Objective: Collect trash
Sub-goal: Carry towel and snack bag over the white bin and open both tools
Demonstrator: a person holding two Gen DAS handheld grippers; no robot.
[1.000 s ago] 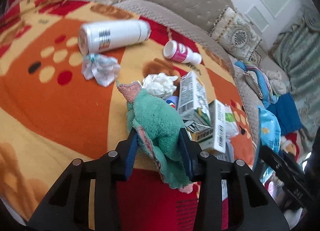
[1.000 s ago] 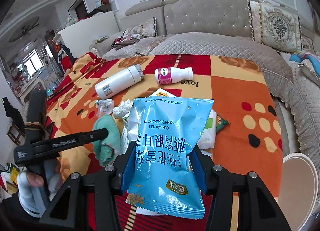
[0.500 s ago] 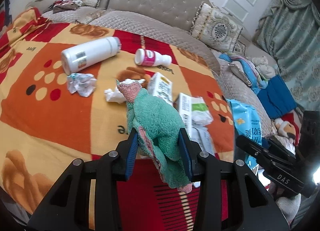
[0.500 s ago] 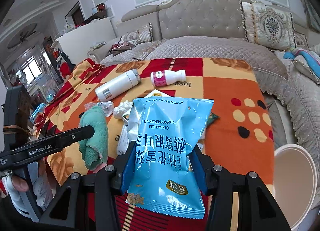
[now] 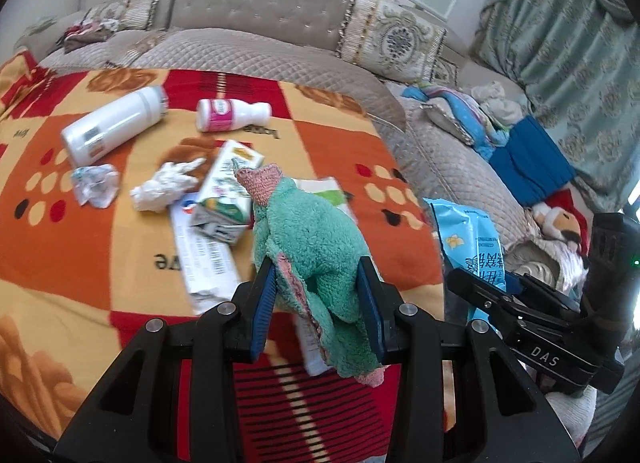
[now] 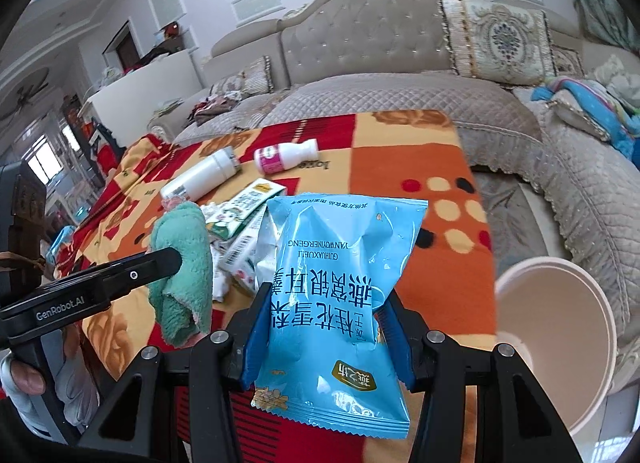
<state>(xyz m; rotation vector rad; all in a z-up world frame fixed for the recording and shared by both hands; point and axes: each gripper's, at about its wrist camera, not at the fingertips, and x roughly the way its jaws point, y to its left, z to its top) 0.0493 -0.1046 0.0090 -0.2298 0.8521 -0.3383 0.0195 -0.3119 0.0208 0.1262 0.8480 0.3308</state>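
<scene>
My left gripper (image 5: 318, 287) is shut on a green fluffy cloth (image 5: 312, 239) with pink trim, held above the blanket's near edge. My right gripper (image 6: 326, 303) is shut on a blue snack bag (image 6: 340, 283), held up to the left of a pale pink bin (image 6: 556, 343). The bag also shows in the left wrist view (image 5: 468, 235). On the orange and red blanket (image 5: 80, 247) lie a white flask (image 5: 112, 125), a small pink-labelled bottle (image 5: 230, 115), crumpled tissues (image 5: 164, 187), a wrapper ball (image 5: 94, 185) and cartons (image 5: 226, 191).
A grey quilted sofa (image 5: 256, 15) with patterned cushions (image 5: 388, 35) runs behind and to the right of the blanket. Blue clothes and a plush toy (image 5: 560, 219) lie on the right sofa. The left gripper's body (image 6: 92, 291) shows at the left of the right wrist view.
Both grippers have pulled back and risen with their loads. The trash pile looks farther off, and the pink bin has come more into the right wrist view.
</scene>
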